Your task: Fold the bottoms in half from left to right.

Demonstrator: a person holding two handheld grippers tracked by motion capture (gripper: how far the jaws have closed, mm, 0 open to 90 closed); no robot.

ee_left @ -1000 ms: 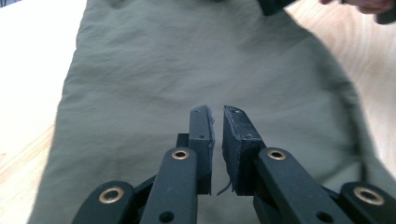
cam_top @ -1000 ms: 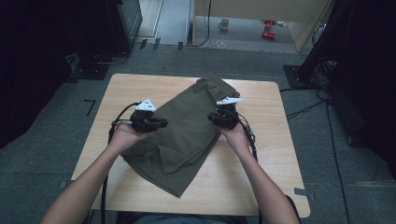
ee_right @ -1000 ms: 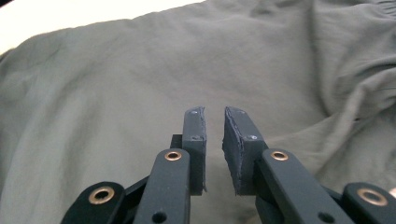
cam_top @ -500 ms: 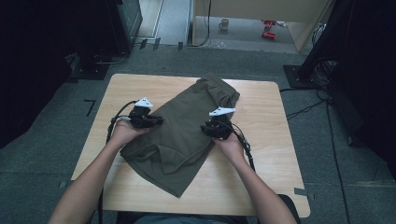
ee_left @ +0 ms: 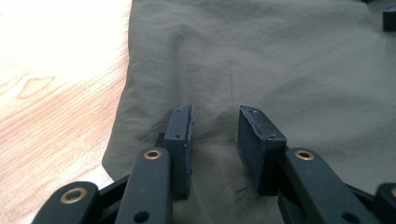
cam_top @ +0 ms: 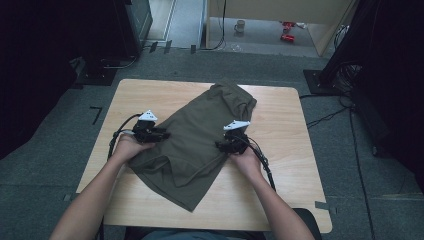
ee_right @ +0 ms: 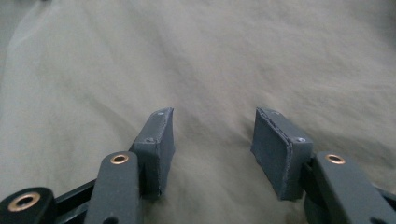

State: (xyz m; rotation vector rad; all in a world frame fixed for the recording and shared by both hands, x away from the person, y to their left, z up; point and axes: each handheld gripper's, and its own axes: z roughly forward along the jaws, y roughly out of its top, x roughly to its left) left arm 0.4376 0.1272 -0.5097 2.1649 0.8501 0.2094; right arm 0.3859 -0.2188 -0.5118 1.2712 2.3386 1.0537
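An olive green garment lies folded and slanted across the wooden table. My left gripper rests at its left edge and my right gripper at its right edge, each held by a hand. In the left gripper view the gripper has just been opening; its pads stand apart over a small crease of the garment without pressing it. In the right gripper view the gripper has also just been opening, and the garment lies flat under the gap.
Bare tabletop runs along the garment's left edge. Beyond the table, a mug and red items sit on the floor. Dark equipment stands and cables flank the table.
Both hands came down toward the table and the raised garment settled flat. Both grippers let go of the cloth, and the right one drew nearer to me.
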